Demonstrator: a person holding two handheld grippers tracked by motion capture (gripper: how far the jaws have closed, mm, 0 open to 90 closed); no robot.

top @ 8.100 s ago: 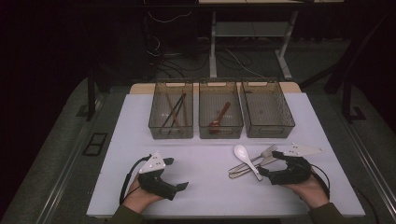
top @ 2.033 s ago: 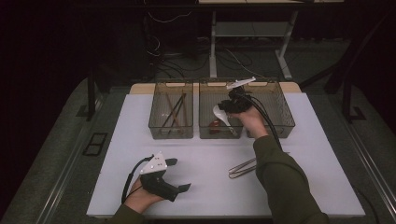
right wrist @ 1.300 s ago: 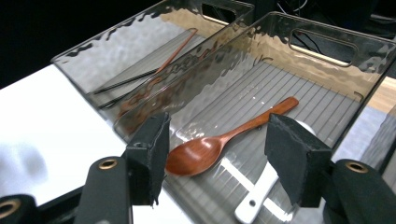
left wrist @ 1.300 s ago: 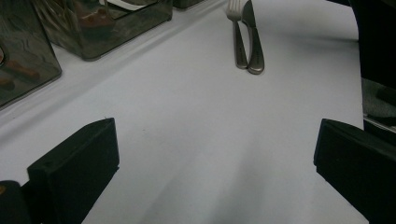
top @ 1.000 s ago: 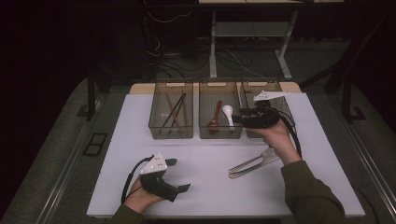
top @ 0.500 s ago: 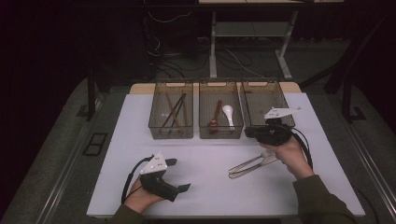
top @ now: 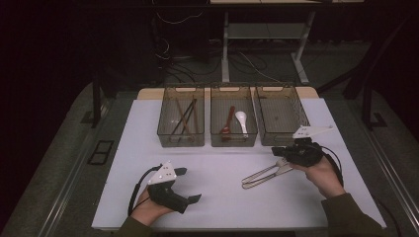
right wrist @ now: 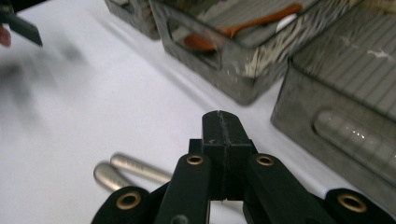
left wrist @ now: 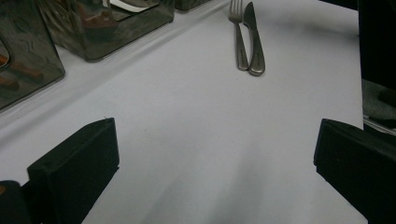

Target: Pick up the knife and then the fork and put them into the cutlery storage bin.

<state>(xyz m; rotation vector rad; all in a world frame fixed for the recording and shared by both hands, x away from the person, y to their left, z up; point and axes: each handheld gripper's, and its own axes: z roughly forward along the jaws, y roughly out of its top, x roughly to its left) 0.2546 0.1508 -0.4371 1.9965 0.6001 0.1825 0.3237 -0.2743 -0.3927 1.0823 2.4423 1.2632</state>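
1. Metal cutlery, a fork (left wrist: 238, 37) and a knife (left wrist: 253, 42), lies side by side on the white table (top: 217, 168), handles touching or nearly so, in front of the three bins.
2. In the high view the pair sits just left of the right gripper (top: 277, 151), with the utensil heads under or right beside the gripper's body and the handles pointing away toward the table's middle.
3. The right gripper's jaws have just been closing and now stand pressed together with nothing between them; in the right gripper view the two handle ends show on the table beside and below the closed tips, not in them.
4. The left gripper (top: 190, 185) rests on the table near the front edge, well apart from the cutlery; its jaws stand wide apart and hold nothing, with bare table between them.
5. The middle bin (top: 233, 140) holds a white spoon (top: 241, 120) and a brown spoon (top: 228, 121).
6. The left bin (top: 180, 140) holds dark chopsticks (top: 184, 117).
7. The right bin (top: 280, 138) stands just behind the right gripper.
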